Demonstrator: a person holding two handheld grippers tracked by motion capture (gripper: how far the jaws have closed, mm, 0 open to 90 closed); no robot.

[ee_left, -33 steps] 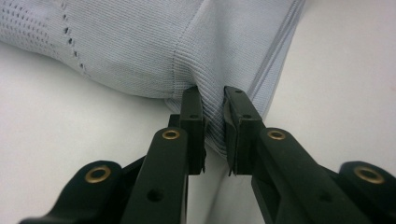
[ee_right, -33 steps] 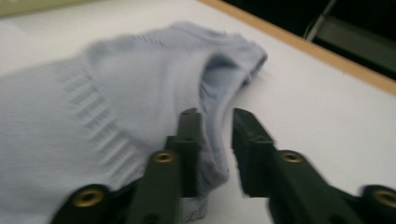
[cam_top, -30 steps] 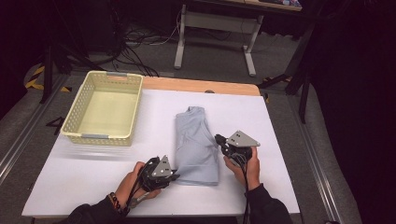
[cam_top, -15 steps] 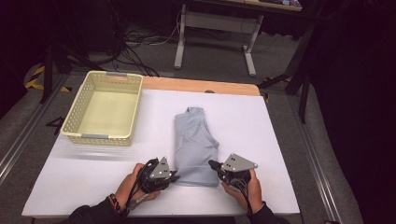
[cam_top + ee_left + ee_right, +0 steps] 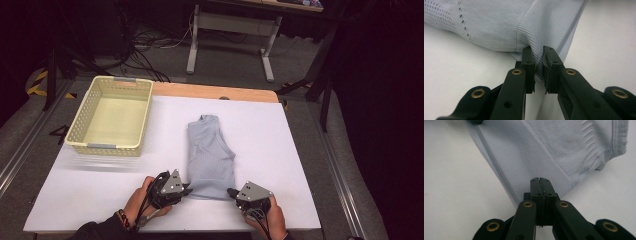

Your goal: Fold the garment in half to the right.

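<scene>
Garment: a folded light grey knit top (image 5: 210, 155) lies lengthwise at the middle of the white surface (image 5: 280, 145), collar away from the person, hem nearest.
Left hand: low at the near-left hem corner, forearm entering from the bottom edge, left gripper (image 5: 186, 189) pointing right.
Left gripper state: jaws narrowly parted, pinching a fold of the hem (image 5: 537, 60).
Right hand: low at the near-right hem corner, right gripper (image 5: 231, 191) pointing left at the hem.
Right gripper state: jaws pressed fully together, nothing between them; tips over the ribbed hem (image 5: 541, 170).
Basket: pale yellow basket (image 5: 112, 116) at far left, well apart.

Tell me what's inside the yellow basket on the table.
The yellow basket looks empty: its bare pale floor shows. The strip of floor just behind its near wall is hidden from the high view.
</scene>
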